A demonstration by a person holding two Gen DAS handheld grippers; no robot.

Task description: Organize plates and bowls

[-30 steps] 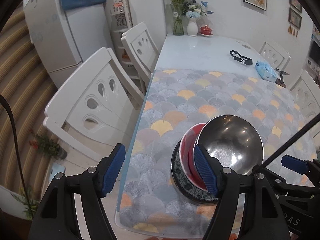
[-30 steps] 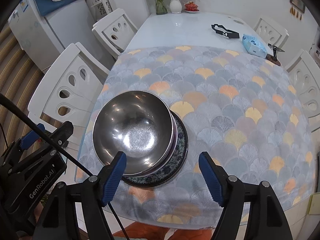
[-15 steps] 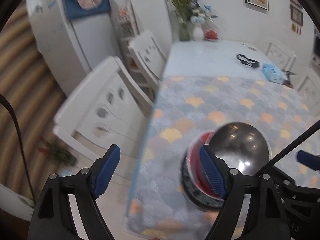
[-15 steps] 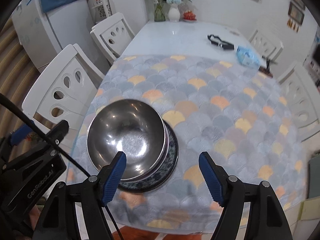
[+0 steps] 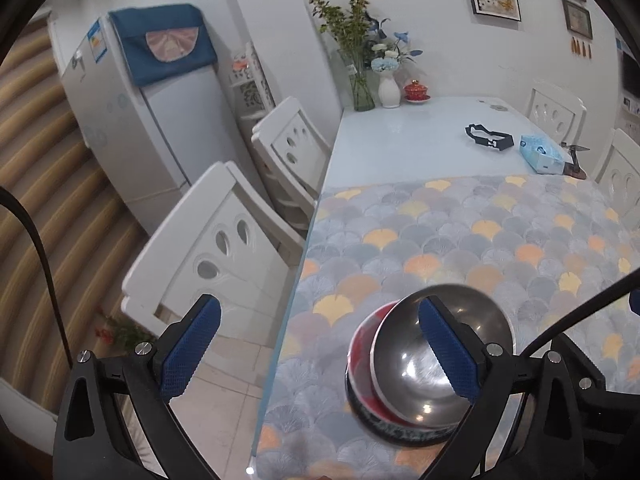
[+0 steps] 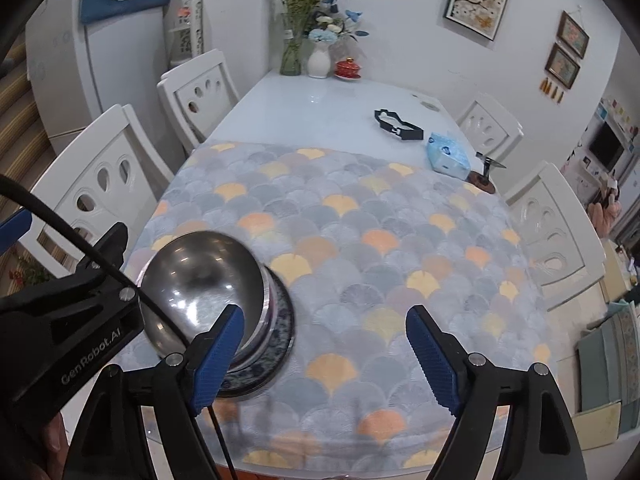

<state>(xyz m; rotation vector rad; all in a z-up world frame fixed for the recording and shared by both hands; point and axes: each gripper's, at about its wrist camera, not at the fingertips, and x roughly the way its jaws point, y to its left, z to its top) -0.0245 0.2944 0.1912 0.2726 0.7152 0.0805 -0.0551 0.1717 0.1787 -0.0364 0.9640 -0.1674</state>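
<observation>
The stack is seen standing free near the left front corner of the tabletop [image 6: 360, 112]: a steel bowl [image 6: 200, 280] is nested in a red bowl [image 5: 362, 344], which in turn is seated on a blue-patterned plate [image 6: 280, 320]. No part of the stack is held. The left gripper [image 5: 316, 350] is being opened wide, its jaws well apart with nothing pressed between them; its right pad is merely seen in front of the steel bowl, while its left pad hangs over the floor beside a white chair [image 5: 208, 248]. The right gripper [image 6: 324, 354] is likewise being opened, with only the patterned cloth [image 6: 380, 240] showing between its jaws and the stack lying just outside its left pad.

From this it is judged that the stacking step is finished and the dishes have been let go; no other plate or bowl is seen on the tabletop, so the task appears to be at or close to its end.

Against the frames of a second ago, both pairs of jaws are set farther apart, the left markedly so. Both cameras are tipped up and drawn back: more of the far wall, the vase [image 6: 318, 62] and the pictures is now taken in, and the stack is shown lower and smaller in each view. The stack itself is unchanged in its place on the cloth, and the black frame [image 6: 398, 126] and tissue pack [image 6: 446, 156] are left where they were.
</observation>
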